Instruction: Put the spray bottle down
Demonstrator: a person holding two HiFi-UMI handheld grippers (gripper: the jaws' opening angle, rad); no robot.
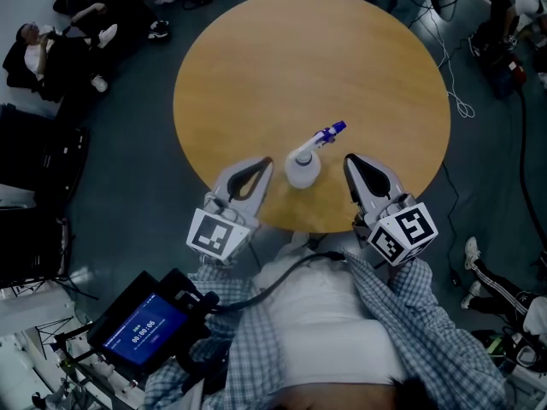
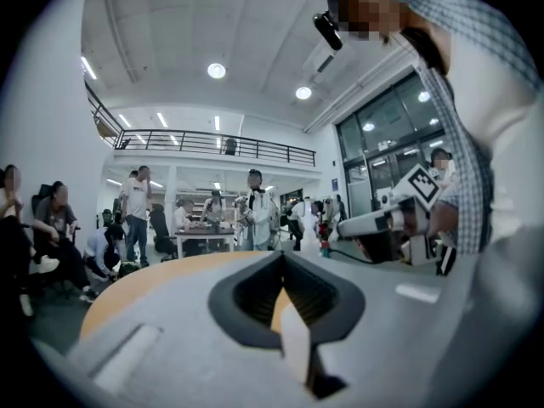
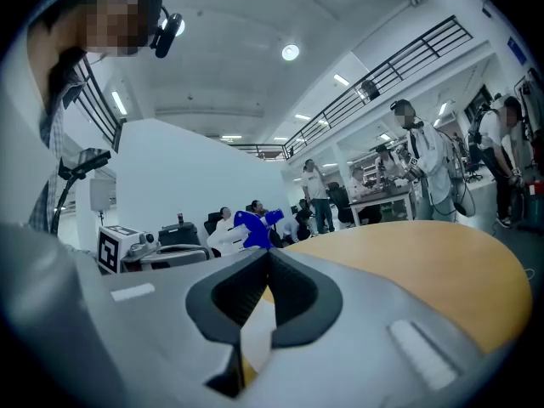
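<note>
Spray bottle (image 1: 303, 166) stood upright on the round wooden table (image 1: 256, 67), close to its near edge, blue nozzle pointing away to the right. Left gripper (image 1: 261, 164) sat just left of the bottle, jaws closed together, holding nothing. Right gripper (image 1: 350, 161) sat just right of it, jaws likewise closed and empty. Neither touched the bottle.

Head view looks steeply down on table (image 1: 299, 67); gripper views look level across it.
</note>
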